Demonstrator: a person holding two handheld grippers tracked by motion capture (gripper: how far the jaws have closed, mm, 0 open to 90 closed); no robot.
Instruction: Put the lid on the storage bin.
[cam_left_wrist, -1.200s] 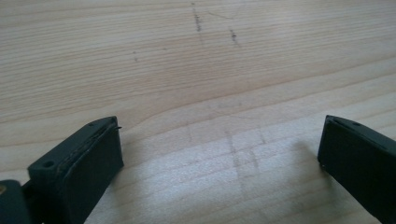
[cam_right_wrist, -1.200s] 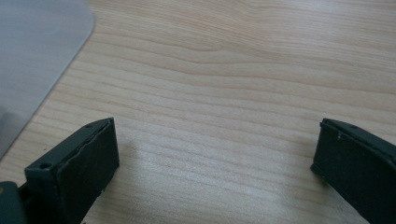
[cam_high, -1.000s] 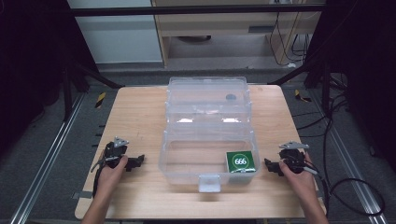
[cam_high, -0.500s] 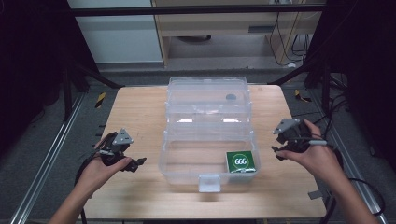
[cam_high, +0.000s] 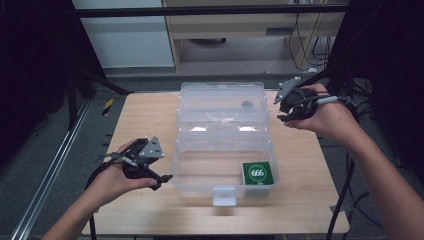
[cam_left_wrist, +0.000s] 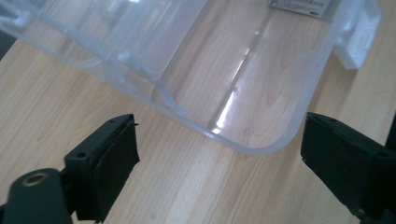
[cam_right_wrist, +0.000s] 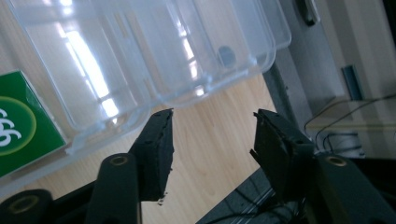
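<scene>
We note that both hands have lifted off the table (cam_high: 150, 115) since a second ago: the right gripper (cam_high: 286, 117) has climbed to the lid (cam_high: 222, 97) of the open clear box (cam_high: 190, 170), at its far right corner, while the left gripper (cam_high: 162, 180) hangs just off the box's near left wall. The right jaws have just been closing, yet stand apart with nothing between them; the left jaws gape wide and empty. The green pack (cam_high: 258, 173) lies untouched inside the box's near right corner. We judge the lid to be the next target.
</scene>
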